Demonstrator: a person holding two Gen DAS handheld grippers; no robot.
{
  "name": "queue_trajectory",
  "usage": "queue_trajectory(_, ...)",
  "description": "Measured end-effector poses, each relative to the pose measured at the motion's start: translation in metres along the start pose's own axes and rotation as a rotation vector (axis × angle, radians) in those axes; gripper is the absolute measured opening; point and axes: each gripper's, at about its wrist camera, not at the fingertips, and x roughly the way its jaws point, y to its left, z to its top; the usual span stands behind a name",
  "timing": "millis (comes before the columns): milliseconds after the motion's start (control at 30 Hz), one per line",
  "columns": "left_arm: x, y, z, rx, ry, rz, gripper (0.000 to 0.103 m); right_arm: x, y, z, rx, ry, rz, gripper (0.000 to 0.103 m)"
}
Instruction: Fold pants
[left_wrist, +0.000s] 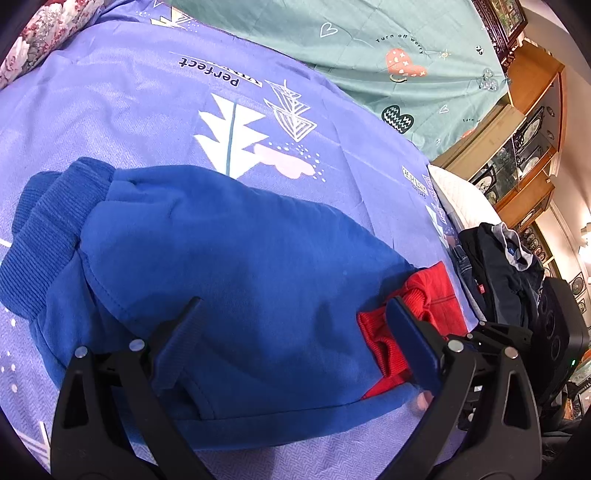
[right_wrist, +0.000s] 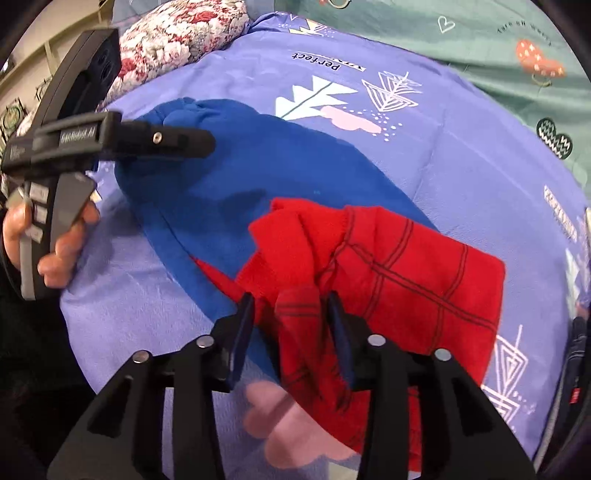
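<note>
Blue and red pants lie on a lilac bedsheet (left_wrist: 110, 96). The blue part (left_wrist: 229, 258) with ribbed cuffs (left_wrist: 48, 236) fills the left wrist view; the red web-patterned part (right_wrist: 399, 266) fills the right wrist view. My left gripper (left_wrist: 295, 314) is open, jaws wide apart over the blue fabric, touching nothing I can see. My right gripper (right_wrist: 291, 317) has its jaws partly closed around a raised fold of red fabric (right_wrist: 299, 314). The left gripper's body (right_wrist: 74, 155) shows in the right wrist view, held by a hand.
A green heart-print sheet (left_wrist: 369, 44) lies beyond the lilac one. A floral pillow (right_wrist: 177, 40) is at the far left. A pile of dark clothes (left_wrist: 502, 269) sits at the bed's right edge. Wooden cabinets (left_wrist: 528, 147) stand to the right.
</note>
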Motion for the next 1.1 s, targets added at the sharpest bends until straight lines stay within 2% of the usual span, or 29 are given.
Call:
queue_trajectory(200,0.0,0.0,0.0,0.0,-0.002,0.001,0.098,0.016,0.001,-0.006,-0.03,0.044,-0.066,0.042)
queue_trajectory(267,-0.002,0.0,0.0,0.0,-0.008,0.002,0.098,0.018,-0.005,-0.004,-0.009,0.034,-0.082,0.029)
queue_trajectory(333,-0.003,0.0,0.0,-0.002,-0.014,0.002,0.098,0.011,-0.022,0.0,0.074,0.001,-0.046,0.016)
queue_trajectory(500,-0.004,0.0,0.0,-0.002,-0.015,0.001,0.098,-0.03,-0.062,0.02,0.261,-0.188,0.014,0.015)
queue_trajectory(567,-0.004,0.0,0.0,-0.001,-0.016,0.004,0.098,-0.025,-0.055,0.029,0.248,-0.192,0.039,0.015)
queue_trajectory(633,-0.004,0.0,0.0,-0.001,-0.017,0.008,0.098,0.002,-0.038,0.036,0.201,-0.137,0.063,0.017)
queue_trajectory(667,-0.004,0.0,0.0,-0.002,-0.019,0.011,0.098,0.014,-0.032,0.036,0.18,-0.101,0.065,0.023)
queue_trajectory(700,-0.005,0.001,0.0,-0.003,-0.022,0.016,0.098,0.031,-0.025,0.035,0.161,-0.047,0.062,0.035)
queue_trajectory(733,-0.005,0.001,0.0,-0.005,-0.024,0.018,0.098,0.047,-0.019,0.031,0.149,0.009,0.048,0.043)
queue_trajectory(800,-0.006,0.002,-0.001,-0.011,-0.025,0.014,0.098,0.044,-0.012,0.026,0.111,-0.013,0.029,0.048)
queue_trajectory(967,-0.003,0.004,0.0,-0.019,-0.017,0.008,0.098,-0.006,-0.02,0.024,0.121,-0.1,0.114,0.048)
queue_trajectory(1100,-0.005,0.003,0.0,-0.019,-0.025,0.006,0.098,-0.048,-0.054,0.018,0.233,-0.198,0.141,0.048)
